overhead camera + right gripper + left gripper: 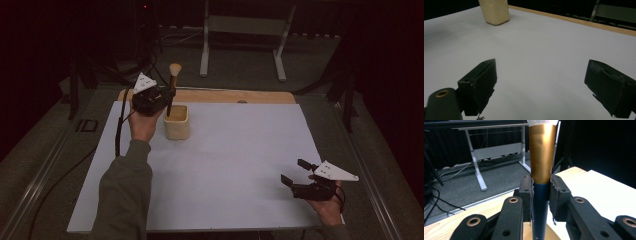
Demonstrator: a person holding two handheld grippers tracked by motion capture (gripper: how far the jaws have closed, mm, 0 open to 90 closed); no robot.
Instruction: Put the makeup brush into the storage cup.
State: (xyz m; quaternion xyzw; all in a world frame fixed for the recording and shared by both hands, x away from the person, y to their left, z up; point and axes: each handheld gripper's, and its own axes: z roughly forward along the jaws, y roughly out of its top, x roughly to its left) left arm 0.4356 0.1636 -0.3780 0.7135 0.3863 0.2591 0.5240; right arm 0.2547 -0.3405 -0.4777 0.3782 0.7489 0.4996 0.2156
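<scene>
A makeup brush [172,85] with a dark handle, gold ferrule and pale bristles stands upright, its lower end inside a cream cup [177,122] at the back left of the white sheet. My left gripper [165,97] is shut on the brush handle; in the left gripper view the pads clamp the dark handle [540,202] just below the gold ferrule [542,152]. My right gripper [297,172] rests low near the front right of the sheet, jaws wide apart with nothing between them. The cup [495,11] shows far off in the right gripper view.
A white sheet [225,165] covers a wooden table [225,96]. A white desk frame [245,30] stands on the floor behind. A black cable [118,135] trails from the left gripper along the sheet's left side.
</scene>
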